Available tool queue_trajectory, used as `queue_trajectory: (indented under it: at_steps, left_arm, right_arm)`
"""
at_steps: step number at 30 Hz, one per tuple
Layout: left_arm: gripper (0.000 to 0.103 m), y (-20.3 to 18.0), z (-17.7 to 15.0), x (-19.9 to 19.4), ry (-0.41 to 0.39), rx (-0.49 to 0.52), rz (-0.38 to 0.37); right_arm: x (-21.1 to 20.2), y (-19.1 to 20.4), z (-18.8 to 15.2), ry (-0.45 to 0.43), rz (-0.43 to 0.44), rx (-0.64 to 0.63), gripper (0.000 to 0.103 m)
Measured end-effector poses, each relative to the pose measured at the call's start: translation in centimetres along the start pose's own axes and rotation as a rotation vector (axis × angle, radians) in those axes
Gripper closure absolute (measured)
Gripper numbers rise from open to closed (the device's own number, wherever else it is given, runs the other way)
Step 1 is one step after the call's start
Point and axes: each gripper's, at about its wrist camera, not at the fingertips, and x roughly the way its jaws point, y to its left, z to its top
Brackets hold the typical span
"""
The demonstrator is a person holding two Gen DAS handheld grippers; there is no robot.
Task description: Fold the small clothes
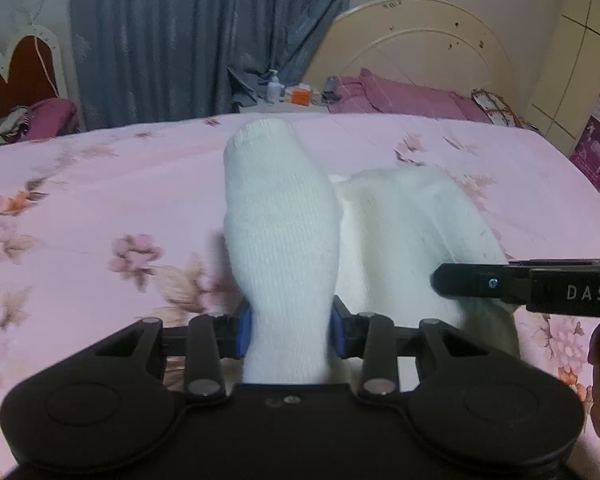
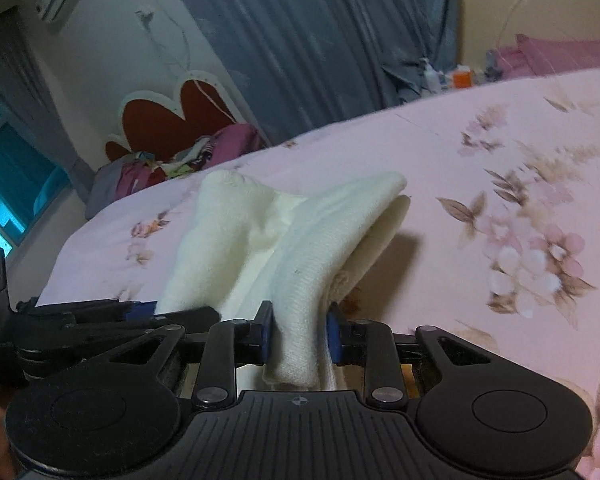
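Left gripper: the black two-finger left gripper with blue pads (image 1: 292,330) is clamped on one end of the white knitted sock (image 1: 280,220), the cloth bunched between its pads.
Sock: the white knit garment hangs between both tools, partly lifted off the pink flower-printed bedspread (image 1: 100,184); its far end droops toward the sheet, near the middle of the bed.
Right gripper: the matching black right gripper (image 2: 298,336) is pinched on the sock's other end, a fold of knit caught between its blue pads.
Step in hand: judged from both grips, the sock is picked up by its near edge, ready for the fold.
Next move: likely carry both held ends forward together, over the far end, keeping level so the edges meet, then let go.
Backdrop: a blue-grey curtain (image 1: 204,32) hangs behind the bed.
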Motion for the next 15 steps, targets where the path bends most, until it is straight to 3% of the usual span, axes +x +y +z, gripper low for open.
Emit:
queue_trajectory:
  at_steps: [15]
  left_arm:
    - [0.067, 14.5, -2.4, -8.0, -0.046, -0.021, 0.032]
  right_arm:
    - [7.4, 16.5, -1.6, 0.007, 0.029, -0.096, 0.076]
